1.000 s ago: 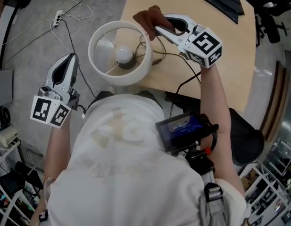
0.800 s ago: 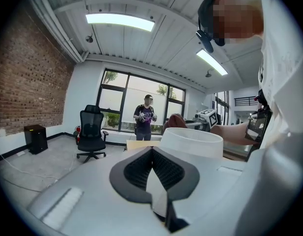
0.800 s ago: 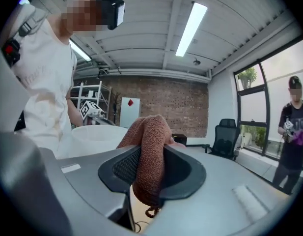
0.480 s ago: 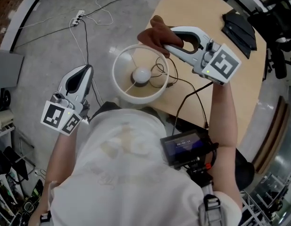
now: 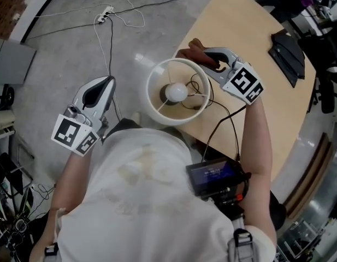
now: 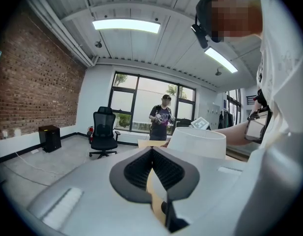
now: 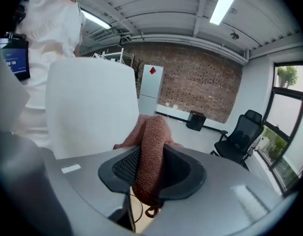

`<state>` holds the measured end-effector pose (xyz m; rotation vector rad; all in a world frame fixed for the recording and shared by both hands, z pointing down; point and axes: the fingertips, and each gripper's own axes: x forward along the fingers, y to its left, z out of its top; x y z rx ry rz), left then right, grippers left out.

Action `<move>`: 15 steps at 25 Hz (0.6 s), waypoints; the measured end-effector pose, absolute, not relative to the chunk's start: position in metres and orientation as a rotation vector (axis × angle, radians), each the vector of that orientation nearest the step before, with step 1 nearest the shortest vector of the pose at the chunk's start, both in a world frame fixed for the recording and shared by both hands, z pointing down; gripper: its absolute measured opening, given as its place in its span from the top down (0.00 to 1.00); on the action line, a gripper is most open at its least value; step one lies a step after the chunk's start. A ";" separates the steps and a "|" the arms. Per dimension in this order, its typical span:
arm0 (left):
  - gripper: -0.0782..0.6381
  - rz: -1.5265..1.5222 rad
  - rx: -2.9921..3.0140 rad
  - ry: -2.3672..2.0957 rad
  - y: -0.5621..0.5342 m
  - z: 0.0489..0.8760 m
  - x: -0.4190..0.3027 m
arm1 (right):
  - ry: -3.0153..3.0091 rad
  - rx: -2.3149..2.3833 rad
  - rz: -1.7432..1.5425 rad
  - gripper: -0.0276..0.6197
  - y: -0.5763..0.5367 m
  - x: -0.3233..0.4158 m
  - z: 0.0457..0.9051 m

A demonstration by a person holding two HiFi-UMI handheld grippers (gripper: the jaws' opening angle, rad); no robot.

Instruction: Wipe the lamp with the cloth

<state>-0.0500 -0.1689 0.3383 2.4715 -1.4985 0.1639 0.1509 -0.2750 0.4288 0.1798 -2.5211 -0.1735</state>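
Lamp (image 5: pixel 157 100) beside my right tongs (image 7: pixel 150 173)
They are pinching the limp cloth (image 7: pixel 150 132) mid-fold; left tongs (image 6: pixel 152 150) idling closed, empty.

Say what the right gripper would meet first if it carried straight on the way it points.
Probably the white lampshade: the right gripper, shut on the brown cloth, points just past the shade's side, so the cloth would likely brush it first, though depth is unclear.
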 end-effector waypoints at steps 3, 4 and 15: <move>0.89 0.162 2.467 -1.501 -0.169 0.338 -0.053 | -2.458 0.185 -0.152 0.75 -0.278 0.154 0.451; 0.89 0.161 2.466 -1.500 -0.168 0.339 -0.053 | -2.441 0.185 -0.147 0.75 -0.278 0.156 0.457; 0.89 0.091 2.446 -1.522 -0.161 0.344 -0.064 | -2.632 0.021 -0.193 0.75 -0.292 0.132 0.357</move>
